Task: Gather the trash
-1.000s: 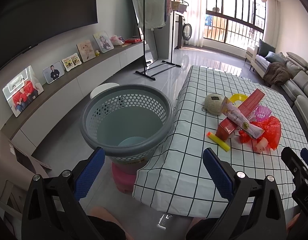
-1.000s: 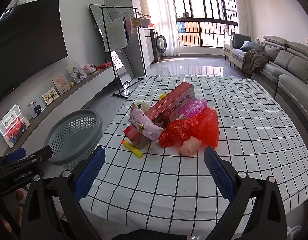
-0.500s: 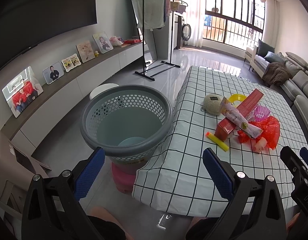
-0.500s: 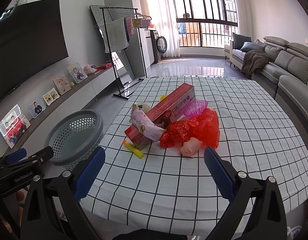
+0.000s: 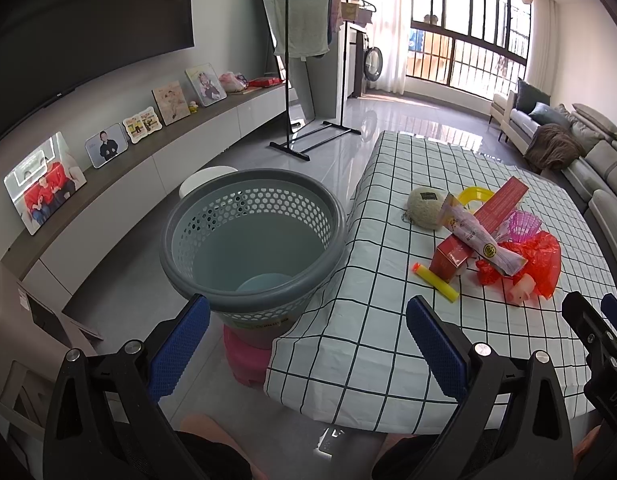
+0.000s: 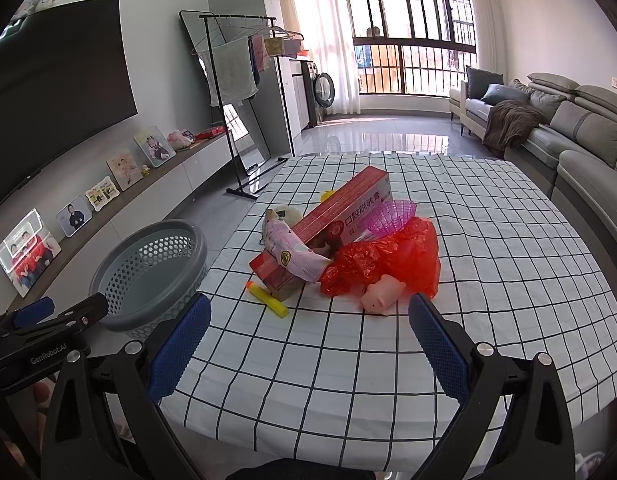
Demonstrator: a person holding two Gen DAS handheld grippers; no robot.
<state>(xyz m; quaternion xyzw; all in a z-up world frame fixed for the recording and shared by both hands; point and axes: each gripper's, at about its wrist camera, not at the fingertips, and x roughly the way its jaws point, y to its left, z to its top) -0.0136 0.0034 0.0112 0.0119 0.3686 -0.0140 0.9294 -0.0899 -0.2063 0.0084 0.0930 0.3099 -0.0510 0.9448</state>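
Observation:
A pile of trash lies on the checked tablecloth (image 6: 348, 380): a long red box (image 6: 340, 220), a pink snack wrapper (image 6: 292, 250), a crumpled red plastic bag (image 6: 392, 260), a yellow foam dart (image 6: 268, 300), a small pink pig toy (image 6: 382, 298) and a purple paper cup liner (image 6: 390, 216). A grey perforated basket (image 5: 248, 240) stands on a pink stool (image 5: 248, 360) at the table's left edge. My left gripper (image 5: 308, 344) hovers open near the basket and table corner. My right gripper (image 6: 308, 340) is open, short of the pile.
A round beige ball (image 5: 424, 208) and a yellow ring (image 5: 474, 194) lie behind the box. A clothes rack (image 6: 236, 80), a low cabinet with photo frames (image 5: 108, 148) and a grey sofa (image 6: 568, 132) surround the table. A beige chair (image 5: 12, 340) is at the near left.
Both views have pulled back very slightly from the table. Both grippers stay open and hold nothing.

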